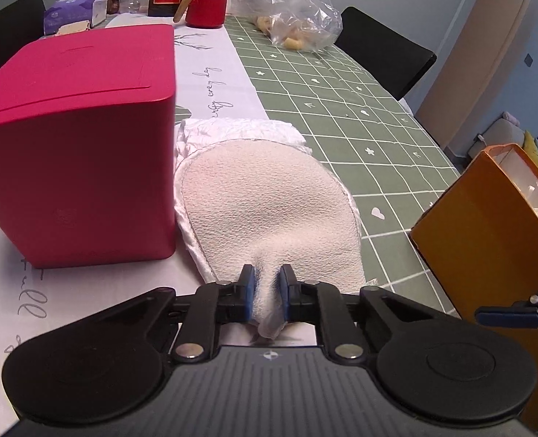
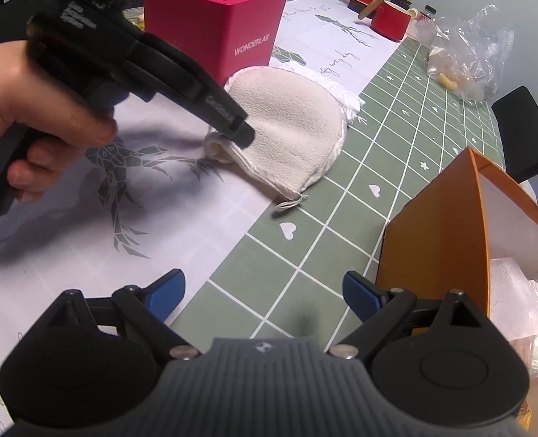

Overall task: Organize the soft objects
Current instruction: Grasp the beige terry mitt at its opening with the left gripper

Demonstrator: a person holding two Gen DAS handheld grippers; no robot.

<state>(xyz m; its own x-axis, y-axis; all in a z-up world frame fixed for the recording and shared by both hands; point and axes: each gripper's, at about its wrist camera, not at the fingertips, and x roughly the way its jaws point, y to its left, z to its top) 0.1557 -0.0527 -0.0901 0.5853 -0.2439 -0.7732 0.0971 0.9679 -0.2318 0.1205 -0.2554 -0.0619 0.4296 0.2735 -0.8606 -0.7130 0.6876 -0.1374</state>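
— See the cream mitt (image 1: 269, 204)? It lies flat on the desk (image 1: 360, 116), partly over a crinkled white cloth (image 1: 240, 129), just right of the red box (image 1: 75, 145).

— And the left gripper (image 1: 268, 291) has it?

— By the near edge, yes. The jaws are narrow, and a fold of the fabric is bunched between the blue pads (image 1: 250, 287). The rest of the mitt is flat on the desk.

— What about the other hand?

— The right gripper (image 2: 263, 293) hovers with its jaws wide and nothing in them, over the green checked cloth (image 2: 396, 138), near the orange box (image 2: 436, 225).

— So that box is where it goes?

— I'd guess so. It stands open, with some pale wrapped things inside, well to the right of the mitt. I'd call this the pick-up step: grip made, lift not yet done.

— What's next, then?

— Lift so the mitt hangs clear of the white cloth below, carry it right, and drop it over the open box. The cloth may drag along.
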